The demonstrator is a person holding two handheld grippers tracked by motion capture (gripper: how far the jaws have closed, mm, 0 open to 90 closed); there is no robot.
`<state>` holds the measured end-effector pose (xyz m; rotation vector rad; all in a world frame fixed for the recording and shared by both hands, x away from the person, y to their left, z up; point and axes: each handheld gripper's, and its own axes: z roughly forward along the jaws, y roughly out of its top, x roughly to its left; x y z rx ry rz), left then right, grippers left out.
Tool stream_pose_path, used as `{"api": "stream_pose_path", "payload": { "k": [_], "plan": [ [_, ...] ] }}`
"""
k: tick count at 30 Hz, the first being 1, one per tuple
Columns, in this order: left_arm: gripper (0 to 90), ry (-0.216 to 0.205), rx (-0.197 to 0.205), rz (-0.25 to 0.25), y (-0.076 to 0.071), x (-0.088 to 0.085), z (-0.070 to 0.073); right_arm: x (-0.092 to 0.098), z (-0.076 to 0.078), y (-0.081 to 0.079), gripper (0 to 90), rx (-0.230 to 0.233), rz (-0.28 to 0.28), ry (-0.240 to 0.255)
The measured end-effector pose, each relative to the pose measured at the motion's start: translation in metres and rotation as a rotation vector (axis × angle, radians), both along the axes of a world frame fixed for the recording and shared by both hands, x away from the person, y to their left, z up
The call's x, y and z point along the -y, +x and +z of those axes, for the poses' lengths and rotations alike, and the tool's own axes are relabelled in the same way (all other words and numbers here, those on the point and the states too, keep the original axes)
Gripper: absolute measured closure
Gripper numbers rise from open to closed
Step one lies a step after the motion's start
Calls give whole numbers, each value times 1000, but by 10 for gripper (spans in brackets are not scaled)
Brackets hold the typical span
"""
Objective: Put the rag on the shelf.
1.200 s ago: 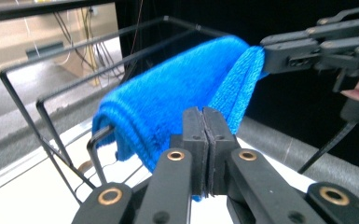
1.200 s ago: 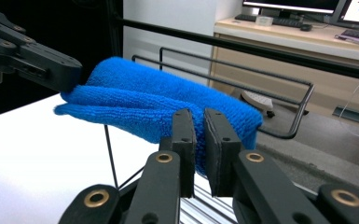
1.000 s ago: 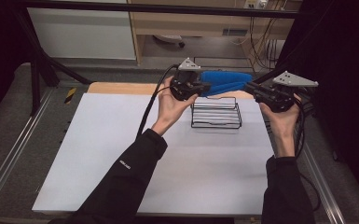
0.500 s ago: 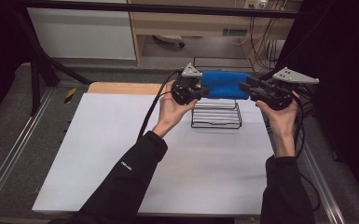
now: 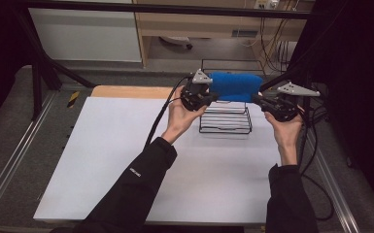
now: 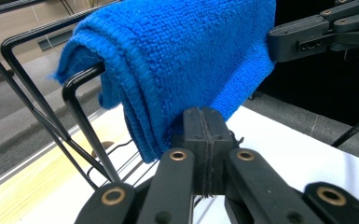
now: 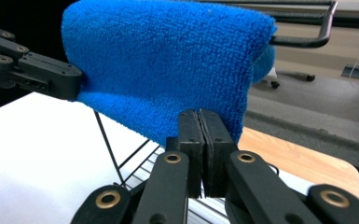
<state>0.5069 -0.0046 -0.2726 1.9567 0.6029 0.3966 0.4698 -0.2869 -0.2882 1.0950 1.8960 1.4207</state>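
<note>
A blue towel (image 5: pixel 234 86) hangs folded over the top rail of a black wire rack (image 5: pixel 226 121) at the far side of the table. My left gripper (image 5: pixel 215 96) is at the towel's left end, its jaws shut on the edge. At the right end, my right gripper (image 5: pixel 258 99) has just closed its jaws on the towel's edge. In the left gripper view, the closed pads (image 6: pixel 205 114) meet the towel (image 6: pixel 182 60) beside the rack's bar (image 6: pixel 81 107). In the right gripper view, the closed pads (image 7: pixel 200 116) touch the towel's hem (image 7: pixel 168 65).
The rack stands on a white sheet (image 5: pixel 126 160) that covers a wooden tabletop (image 5: pixel 126 91). Metal rails (image 5: pixel 9 160) run along both sides. Black cables (image 5: pixel 315 145) trail from the grippers at the right. Cabinets stand behind the table.
The towel, held slanted and stretched between the grippers a second ago, has spread out and now lies draped over the rack's top rail. The right hand has sunk slightly.
</note>
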Motion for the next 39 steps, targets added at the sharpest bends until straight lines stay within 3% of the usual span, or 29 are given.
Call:
{"api": "stream_pose_path", "payload": {
  "k": [5, 10, 17, 21, 28, 33, 39],
  "plan": [
    [884, -31, 1, -7, -3, -8, 4, 0, 5, -6, 825, 38, 22, 7],
    [775, -40, -6, 4, -9, -20, 11, -2, 16, -16, 707, 62, 33, 27],
    [566, -9, -11, 24, -21, -46, 11, -11, 26, -27, 414, 61, 30, 55],
    [443, 19, -28, 42, -28, -67, 1, -19, 26, -33, 265, 52, 34, 40],
    [296, 34, -53, 61, -44, -110, -24, -29, 14, -41, 113, 18, 33, 31],
    [209, 62, -64, 92, -57, -141, -42, -36, 3, -45, 59, -8, 33, 21],
    [128, 57, -69, 142, -73, -177, -62, -43, -14, -52, 22, -54, 46, -3]
  ]
}}
